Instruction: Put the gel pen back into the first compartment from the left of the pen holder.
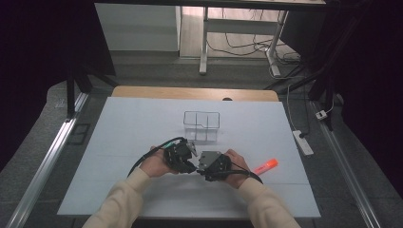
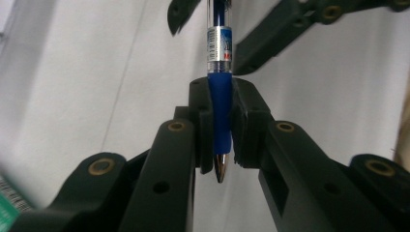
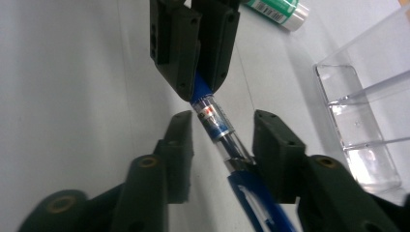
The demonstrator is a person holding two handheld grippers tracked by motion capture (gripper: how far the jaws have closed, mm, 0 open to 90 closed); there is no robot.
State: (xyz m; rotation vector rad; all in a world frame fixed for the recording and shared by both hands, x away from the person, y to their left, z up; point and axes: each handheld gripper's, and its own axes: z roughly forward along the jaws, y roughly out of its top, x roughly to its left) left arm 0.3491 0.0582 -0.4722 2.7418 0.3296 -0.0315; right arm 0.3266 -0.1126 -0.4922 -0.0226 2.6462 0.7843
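Note:
A blue pen (image 2: 220, 48) with a clear barrel and blue rubber grip hangs above the white mat, metal tip toward the left gripper view's camera. My left gripper (image 2: 221, 91) is shut on its rubber grip. In the right gripper view the pen (image 3: 212, 118) runs from the left gripper (image 3: 199, 89) down between the jaws of my right gripper (image 3: 225, 123). These stand on either side of the clear barrel, with a gap on one side. In the high view both grippers, left (image 1: 189, 161) and right (image 1: 203, 167), meet nose to nose at the table's near middle.
A clear plastic organiser (image 1: 201, 124) with compartments stands just beyond the hands, also as the organiser (image 3: 358, 130) at right. An orange highlighter (image 1: 265, 166) lies right of the right hand. A green-labelled marker (image 3: 278, 8) lies on the white mat (image 1: 142, 133).

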